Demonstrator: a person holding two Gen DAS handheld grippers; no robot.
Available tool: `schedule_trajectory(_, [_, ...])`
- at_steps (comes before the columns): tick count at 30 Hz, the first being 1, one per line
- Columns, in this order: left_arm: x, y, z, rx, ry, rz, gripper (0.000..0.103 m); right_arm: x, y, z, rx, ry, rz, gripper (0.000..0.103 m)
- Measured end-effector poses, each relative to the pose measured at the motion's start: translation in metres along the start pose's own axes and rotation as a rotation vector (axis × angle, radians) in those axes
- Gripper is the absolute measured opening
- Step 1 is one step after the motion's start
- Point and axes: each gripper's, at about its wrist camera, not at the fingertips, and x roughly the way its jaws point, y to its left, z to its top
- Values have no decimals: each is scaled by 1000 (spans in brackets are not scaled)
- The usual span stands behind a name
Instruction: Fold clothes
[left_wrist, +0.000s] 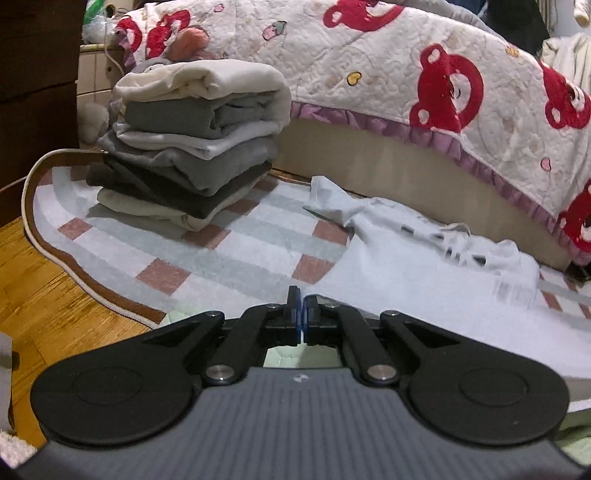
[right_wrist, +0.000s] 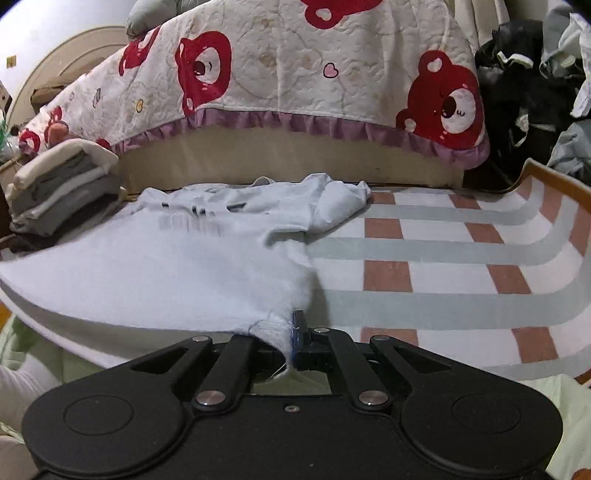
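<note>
Wood-plank floor (left_wrist: 33, 280) at far left. Stack of folded clothes (left_wrist: 192, 147): soft knits, cream, grey and charcoal, rounded edges, standing on the rug (left_wrist: 236, 243), a flat weave of white, grey bands and pink squares. White shirt (right_wrist: 177, 266): fleecy, dark blurred print, spread on the rug before the bed. Left tongs (left_wrist: 302, 321): black, blue pads pressed together on the shirt's hem. Right tongs (right_wrist: 293, 339): clamped on the shirt's corner. Quilt (right_wrist: 295, 66): cream, red bears, purple frill.
</note>
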Motion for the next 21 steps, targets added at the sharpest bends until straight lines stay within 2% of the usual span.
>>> schedule_trajectory(2, [-7, 13, 6, -106, 2, -33, 1, -8, 2, 4, -6, -14, 22, 1])
schedule_trajectory(4, [-14, 21, 7, -159, -1, -31, 1, -15, 4, 7, -12, -28, 44, 1])
schedule_trajectory(8, [-34, 25, 1, -182, -14, -10, 1, -31, 8, 13, -25, -52, 87, 1])
schedule_trajectory(11, [-47, 25, -10, -174, -7, 27, 1, -42, 12, -1, -31, -17, 96, 1])
schedule_trajectory(14, [-50, 26, -22, -129, 48, 75, 1, -44, 10, -23, -15, 28, 107, 1])
schedule_trajectory(17, [-32, 30, -37, -122, 176, 135, 1, -27, 3, -49, 26, 104, 111, 1])
schedule_trajectory(19, [-25, 25, -41, -91, 235, 167, 5, -10, 2, -65, 34, 180, 107, 1])
schedule_trajectory(21, [-23, 18, -39, -52, 251, 186, 12, 1, 5, -74, 34, 240, 106, 2])
